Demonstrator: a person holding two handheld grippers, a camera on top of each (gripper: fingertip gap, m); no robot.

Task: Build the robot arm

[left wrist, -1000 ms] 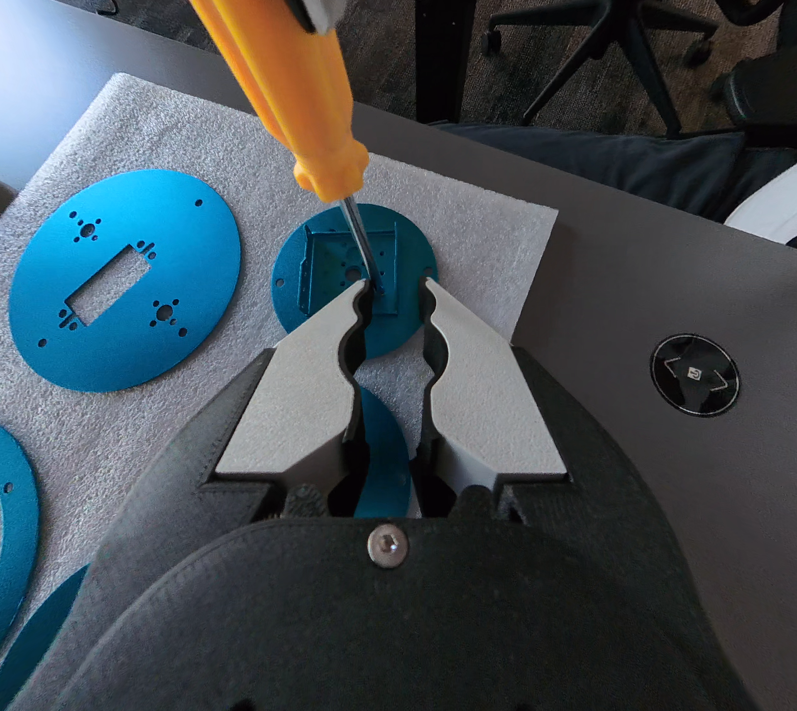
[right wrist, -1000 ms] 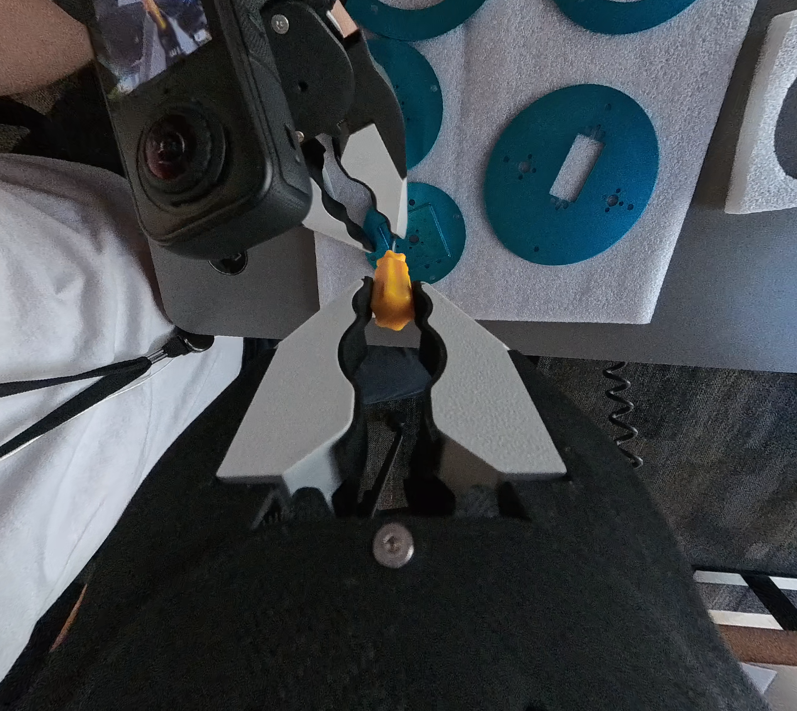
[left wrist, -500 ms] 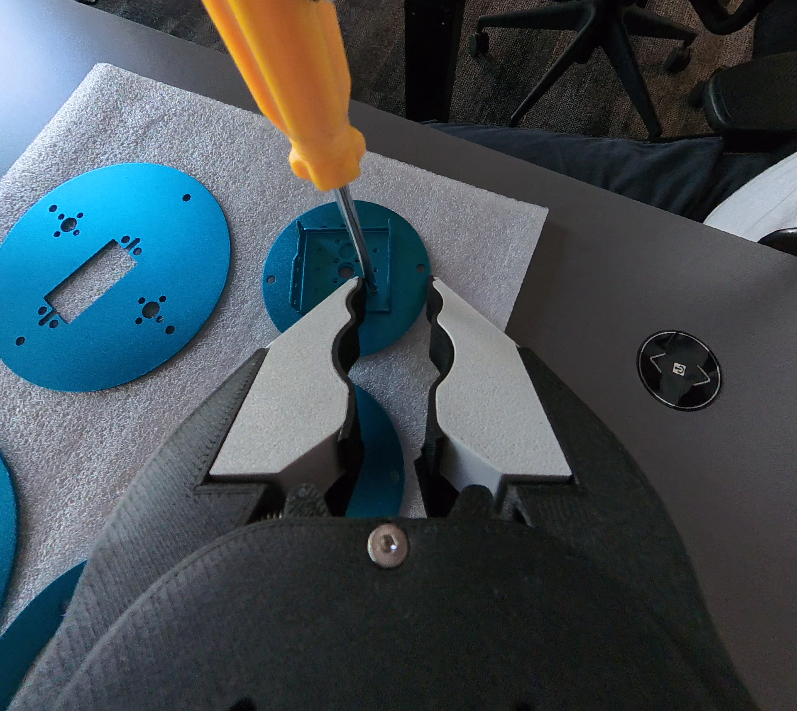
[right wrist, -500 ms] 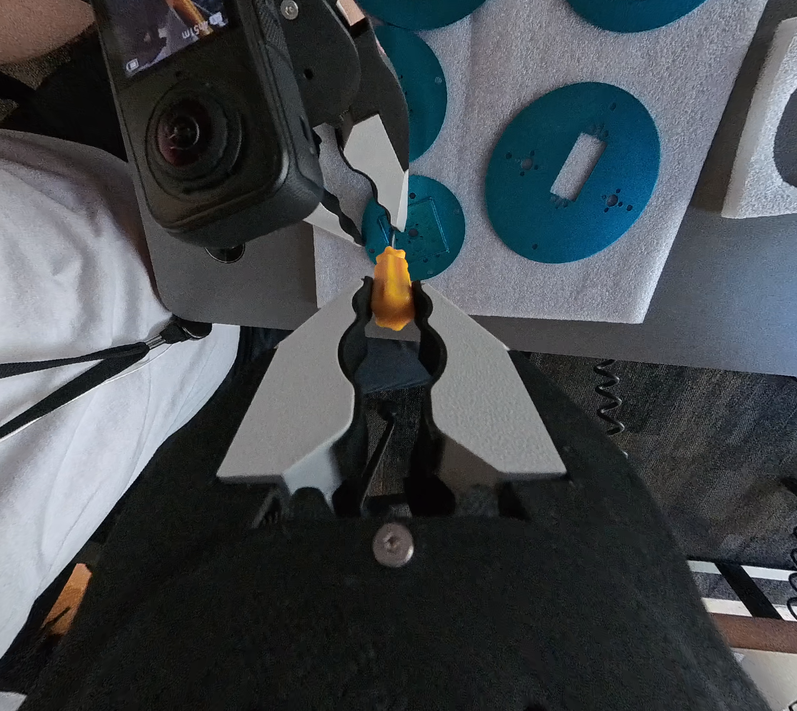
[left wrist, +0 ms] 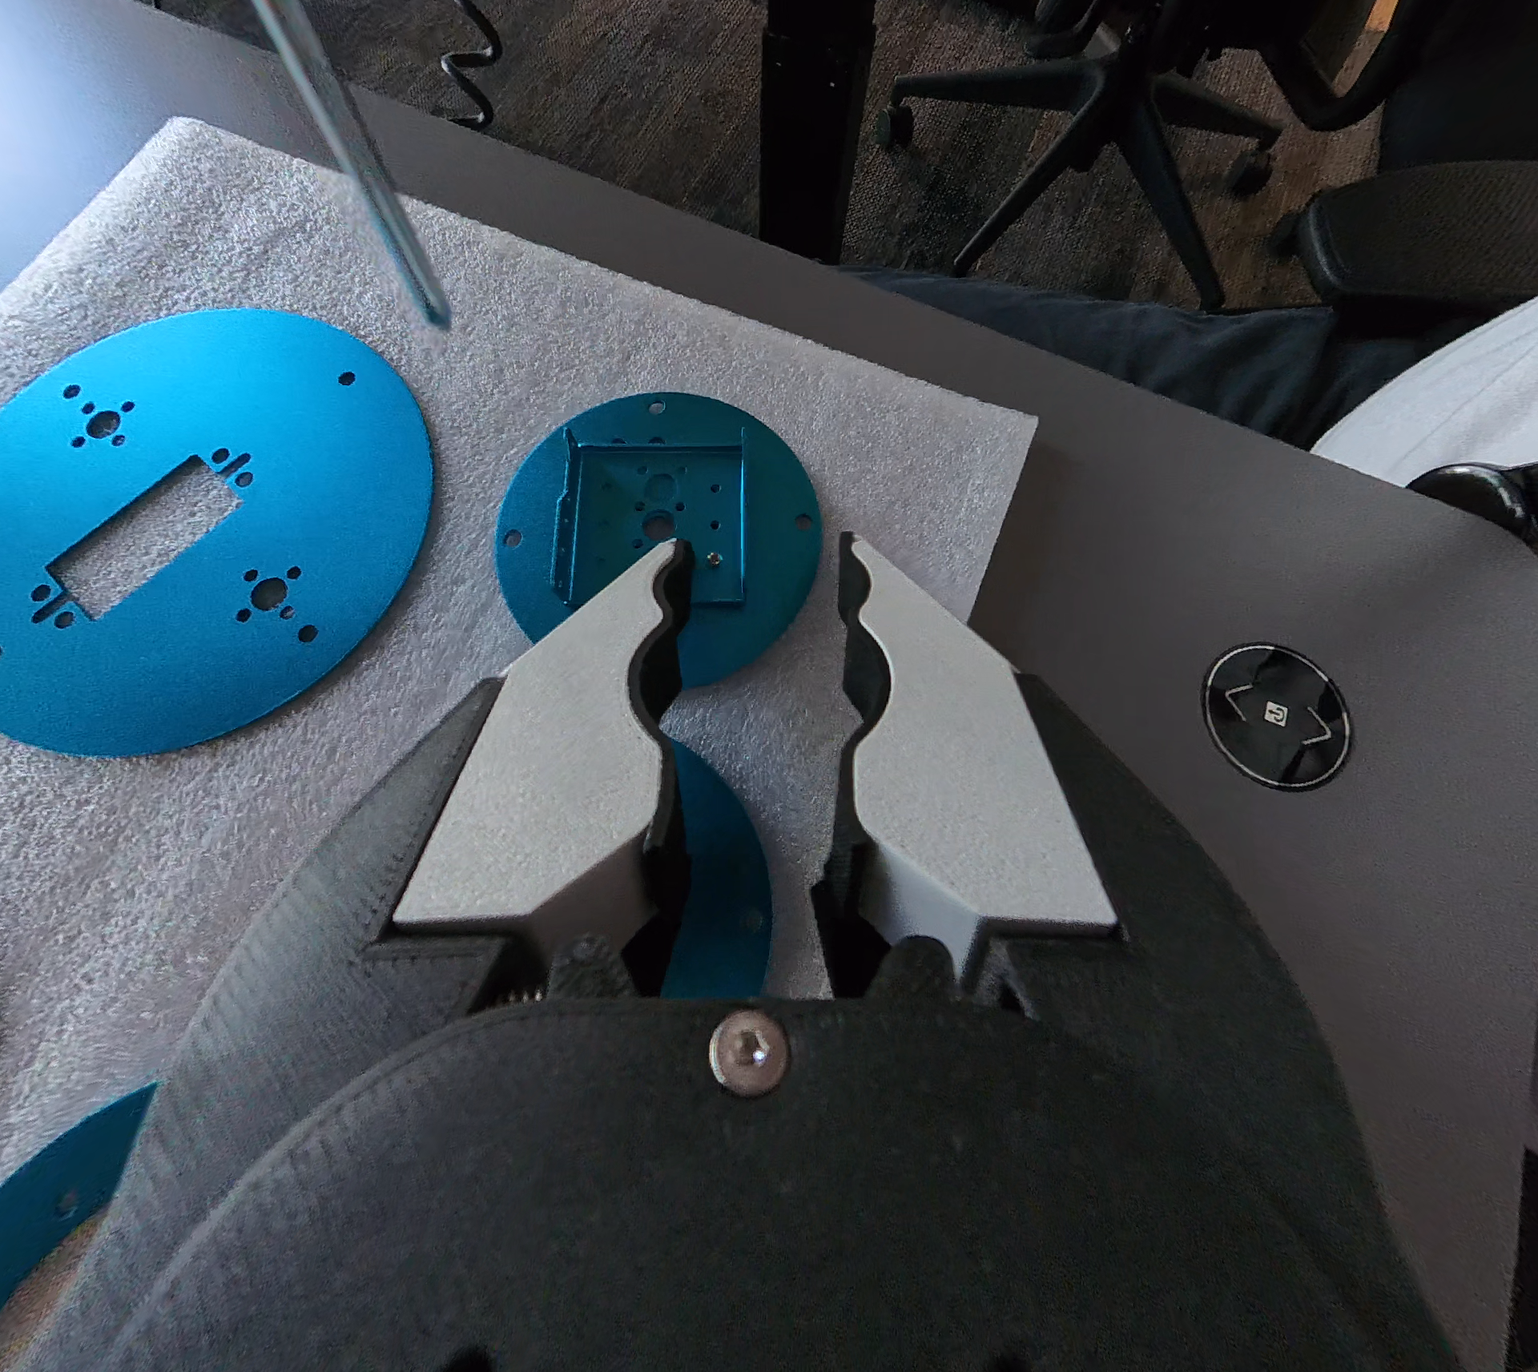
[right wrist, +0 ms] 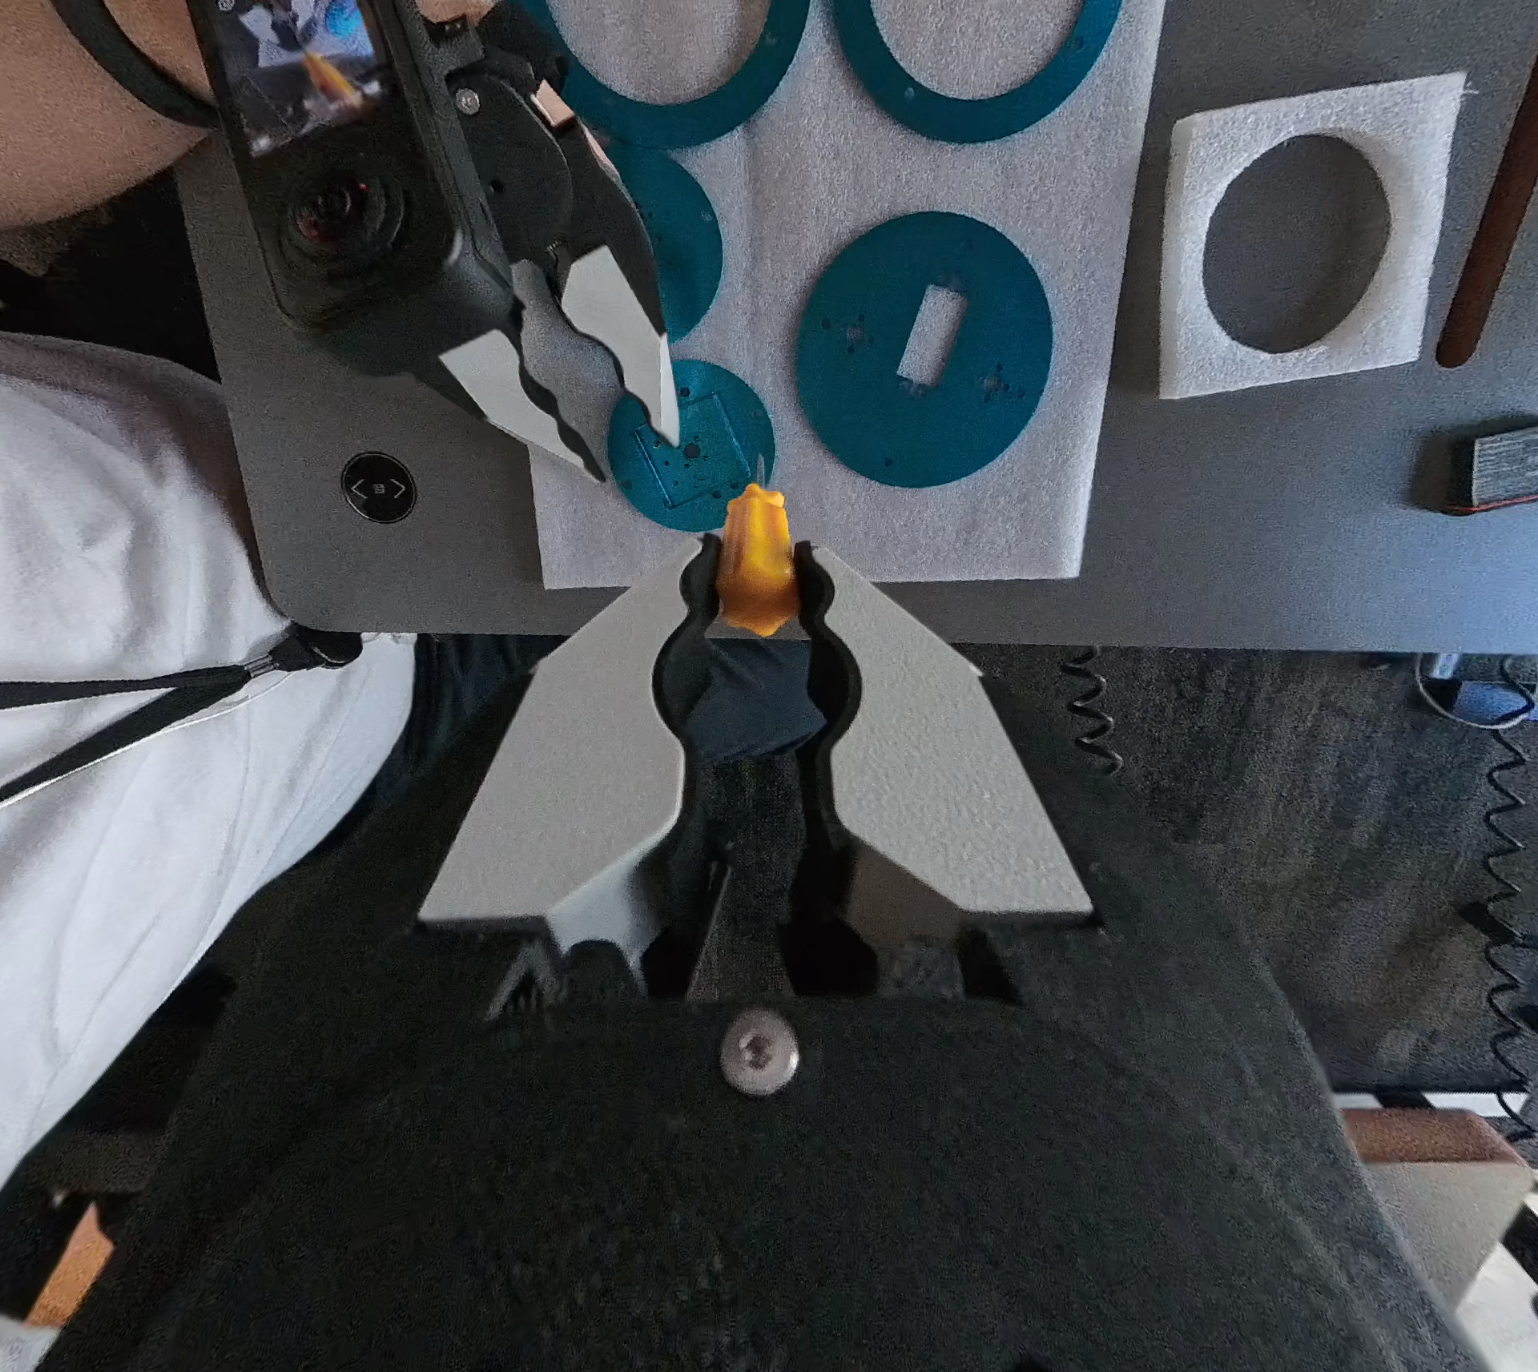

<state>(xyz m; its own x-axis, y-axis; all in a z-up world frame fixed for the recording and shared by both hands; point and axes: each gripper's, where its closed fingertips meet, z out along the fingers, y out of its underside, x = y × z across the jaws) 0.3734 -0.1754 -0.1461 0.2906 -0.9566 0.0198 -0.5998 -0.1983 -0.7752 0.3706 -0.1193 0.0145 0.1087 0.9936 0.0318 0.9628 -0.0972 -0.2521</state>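
A small blue disc [left wrist: 749, 633] with a square bracket and a small screw [left wrist: 711, 558] lies on the white foam sheet [left wrist: 899, 467]. My left gripper [left wrist: 761, 548] is open and empty, with its tips just over the disc's near side. My right gripper [right wrist: 753, 551] is shut on the orange handle of a screwdriver [right wrist: 753, 558]. The screwdriver's steel shaft [left wrist: 333, 109] hangs in the air, its tip above the foam to the far left of the small disc. The right wrist view also shows the small disc [right wrist: 707, 467] and the left gripper [right wrist: 632, 452].
A large blue disc [left wrist: 191, 525] with a rectangular slot lies left of the small one, and another disc [left wrist: 716, 874] lies under my left gripper. Two blue rings [right wrist: 657, 109] [right wrist: 982, 117], a foam square with a hole [right wrist: 1298, 367] and a dark block [right wrist: 1498, 471] lie farther off. A round desk button [left wrist: 1273, 716] is on the right. My hands' fingertips stand some 15 cm from each other.
The screwdriver has lifted off the small disc's bracket and moved up and to the left. My left gripper's jaws have opened wider. The right gripper has pulled back from the table.
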